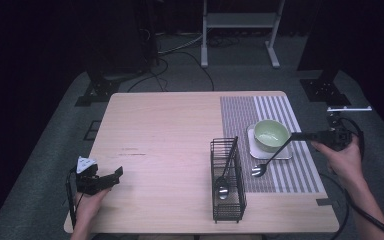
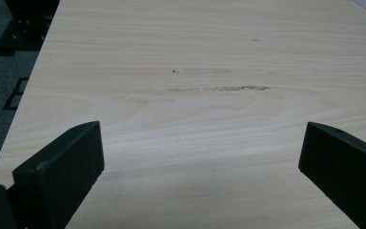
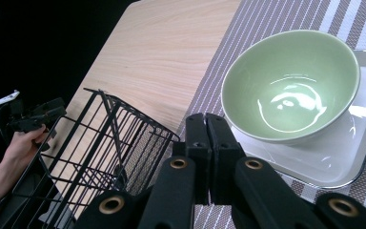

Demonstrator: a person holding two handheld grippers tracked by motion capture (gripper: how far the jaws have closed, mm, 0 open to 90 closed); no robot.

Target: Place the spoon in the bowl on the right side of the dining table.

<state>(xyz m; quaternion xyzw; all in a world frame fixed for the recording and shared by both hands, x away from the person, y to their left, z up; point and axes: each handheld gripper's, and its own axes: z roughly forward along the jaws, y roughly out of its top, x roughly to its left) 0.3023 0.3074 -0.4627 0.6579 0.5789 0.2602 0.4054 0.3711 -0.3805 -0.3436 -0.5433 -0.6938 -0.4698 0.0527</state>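
My right gripper [image 1: 296, 136] is at the table's right edge, shut on the black handle of a utensil [image 1: 275, 152]. The utensil slants down-left, and its silver head [image 1: 258, 170] hangs low over the striped placemat [image 1: 300, 175]. In the right gripper view the jaws are pressed together [image 3: 208, 131] above a green bowl [image 3: 290, 86] on a white square plate [image 3: 352, 157]. A black wire basket [image 1: 228, 200] holds a black-handled spoon [image 1: 223, 189]. My left gripper [image 1: 111, 176] rests open near the front left corner, with nothing but bare wood between its jaws [image 2: 200, 157].
The green bowl [image 1: 270, 135] and its plate [image 1: 280, 154] stand on the placement's middle, just beyond the utensil. The basket [image 3: 100, 143] stands left of the placemat. Bare wooden tabletop [image 1: 160, 130] spreads across the left half. Dark stands and cables line the floor behind.
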